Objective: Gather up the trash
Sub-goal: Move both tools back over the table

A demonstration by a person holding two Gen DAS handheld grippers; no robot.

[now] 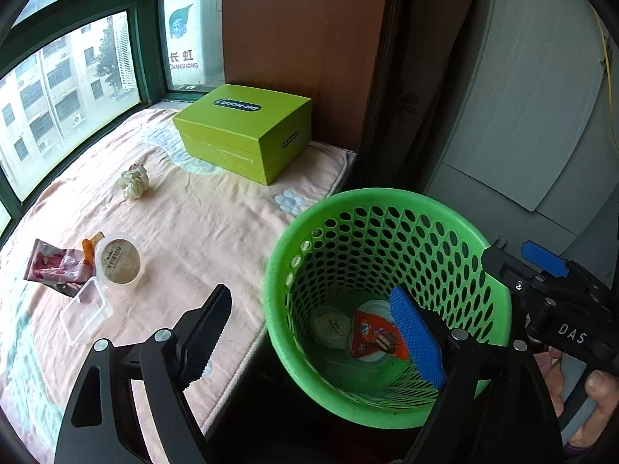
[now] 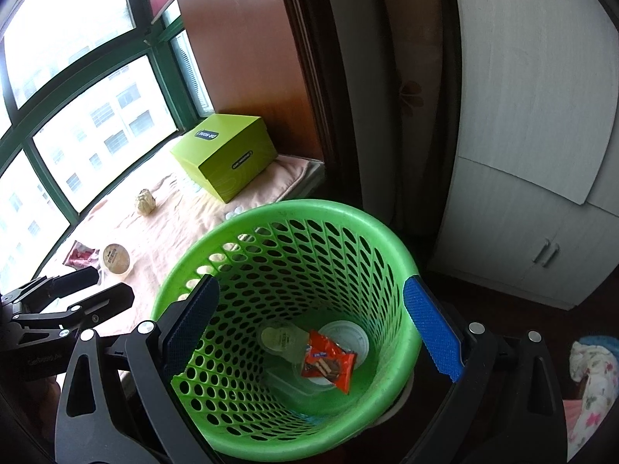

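A green perforated waste basket [image 1: 425, 208] [image 2: 271, 216] stands beside the padded window seat. Inside lie an orange snack wrapper [image 1: 377, 334] [image 2: 329, 359] and round white lids [image 2: 350, 334]. My left gripper [image 1: 313, 336] is open and empty over the basket's near rim. My right gripper [image 2: 313, 332] is open and empty above the basket mouth; it also shows in the left wrist view [image 1: 541, 270]. On the seat lie a crumpled paper ball [image 1: 134, 181] [image 2: 146, 202], a round lidded cup [image 1: 118, 261] [image 2: 115, 258], a pink wrapper [image 1: 54, 265] [image 2: 81, 253] and a clear plastic tub [image 1: 87, 311].
A lime green shoebox [image 1: 247, 131] [image 2: 226, 152] sits at the far end of the seat against a brown wood panel. Windows with green frames run along the left. A white cabinet [image 2: 522, 193] stands to the right of the basket.
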